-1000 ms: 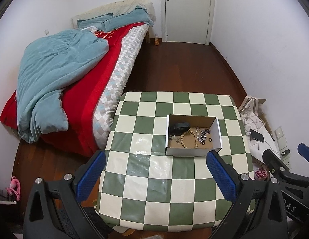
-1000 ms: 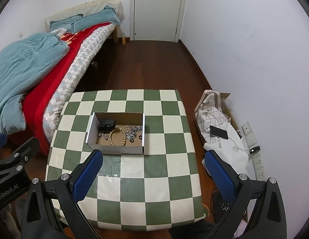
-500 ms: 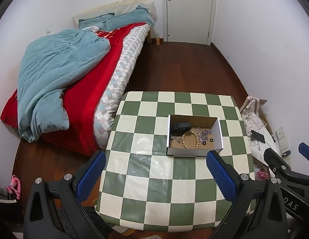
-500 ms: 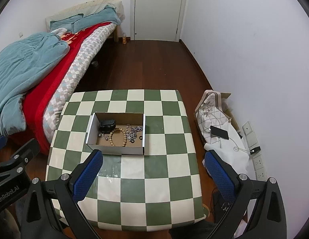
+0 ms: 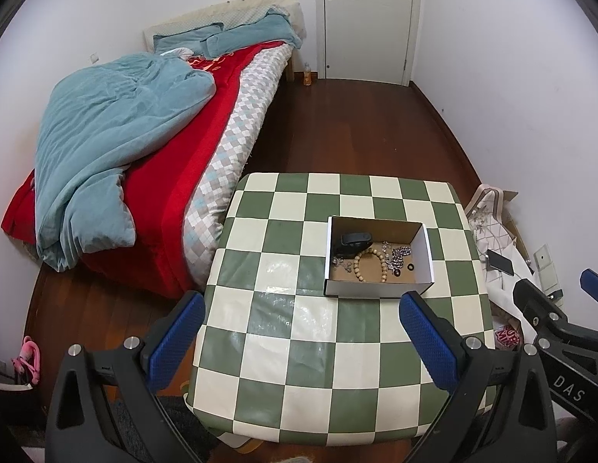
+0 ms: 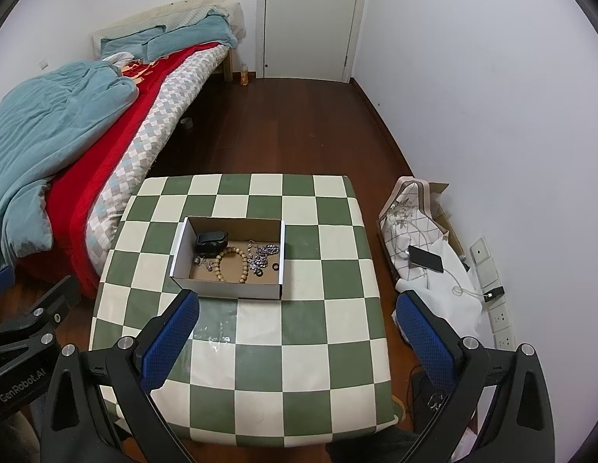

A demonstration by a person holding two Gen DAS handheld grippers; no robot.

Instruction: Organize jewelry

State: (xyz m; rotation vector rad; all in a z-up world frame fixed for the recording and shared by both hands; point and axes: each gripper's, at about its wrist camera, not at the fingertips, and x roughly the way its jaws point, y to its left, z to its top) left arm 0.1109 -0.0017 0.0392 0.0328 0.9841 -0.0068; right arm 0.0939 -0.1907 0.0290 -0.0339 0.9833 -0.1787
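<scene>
An open white cardboard box (image 5: 378,287) (image 6: 229,289) stands on the green-and-white checkered table (image 5: 299,347) (image 6: 299,347). Inside lie a wooden bead bracelet (image 5: 370,266) (image 6: 230,264), a tangle of silver chains (image 5: 397,252) (image 6: 262,254), a black case (image 5: 352,241) (image 6: 210,242) and a small dark ring (image 5: 410,268) (image 6: 275,267). My left gripper (image 5: 300,328) hangs open, high above the table's near half. My right gripper (image 6: 297,326) is open too, at a similar height. Neither holds anything.
A bed (image 5: 175,177) with a red cover and teal duvet (image 5: 106,146) runs along the left. A bag and white cloth with a phone (image 6: 426,259) lie on the floor to the right, by wall sockets (image 6: 501,316). A closed door (image 6: 310,19) is at the back.
Both cameras drifted very slightly; the box and jewelry stay where they were, and both grippers remain open.
</scene>
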